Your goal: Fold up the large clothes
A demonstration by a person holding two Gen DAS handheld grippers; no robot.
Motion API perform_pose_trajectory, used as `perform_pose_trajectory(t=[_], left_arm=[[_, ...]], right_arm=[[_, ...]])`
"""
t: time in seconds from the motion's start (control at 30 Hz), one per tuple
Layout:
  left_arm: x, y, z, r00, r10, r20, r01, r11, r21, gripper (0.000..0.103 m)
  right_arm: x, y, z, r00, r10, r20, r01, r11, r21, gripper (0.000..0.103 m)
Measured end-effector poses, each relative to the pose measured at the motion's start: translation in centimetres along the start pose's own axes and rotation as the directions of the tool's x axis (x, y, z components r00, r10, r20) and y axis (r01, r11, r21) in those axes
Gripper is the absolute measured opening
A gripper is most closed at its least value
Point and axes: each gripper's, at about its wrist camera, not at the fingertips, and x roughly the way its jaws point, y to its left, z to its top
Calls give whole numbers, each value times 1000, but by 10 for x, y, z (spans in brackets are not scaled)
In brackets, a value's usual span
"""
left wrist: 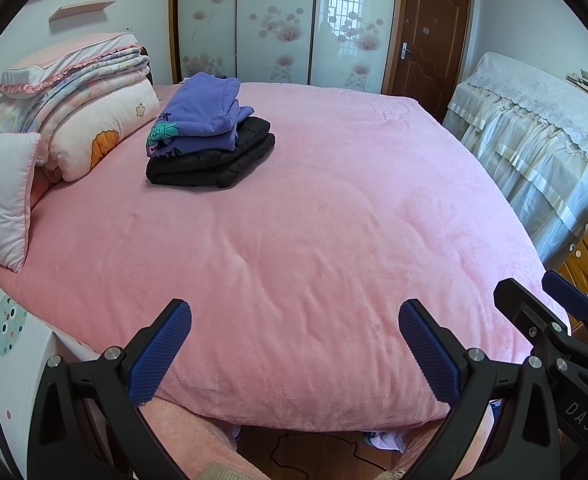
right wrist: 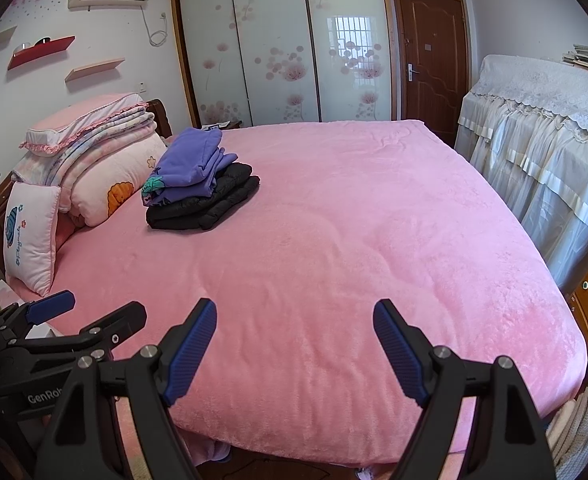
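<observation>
Okay, left wrist view first: my left gripper [left wrist: 294, 348] sits near the foot edge of the bed [left wrist: 334, 220], jaws spread wide, nothing between the blue pads [left wrist: 160, 354]. Pink blanket is bare under it, just light wrinkles. Folded clothes are stacked far side, toward the head end: purple top [left wrist: 204, 114] with a teal print lying on the black puffer jacket [left wrist: 214, 158], both folded, stack just beside the rolled bedding [left wrist: 94, 120]. Small white pillow [left wrist: 4, 200] leans at the left edge. Right gripper [left wrist: 550, 300] shows at the right edge of this view, close beside mine; from here I cannot tell how wide it stands.

Right wrist view: right gripper [right wrist: 294, 352] also hangs at the foot edge, jaws wide apart, holding nothing. Same stack visible across the blanket, purple top [right wrist: 194, 160] on black puffer jacket [right wrist: 206, 204], well apart from both grippers. Left gripper [right wrist: 90, 306] comes in at lower left, fingers apart, empty. Wardrobe [right wrist: 278, 48] and brown door [right wrist: 430, 60] behind the bed, lace-covered furniture [right wrist: 542, 120] along the right side.
</observation>
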Motion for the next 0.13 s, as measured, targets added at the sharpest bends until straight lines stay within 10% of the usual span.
perform_pose_trajectory(t=[0.13], left_arm=[[2,1,-1,1000,1,-6,-1,1000,0,102]], right_arm=[[1,0,-2,1000,-1,-1,1,1000,-1,81]])
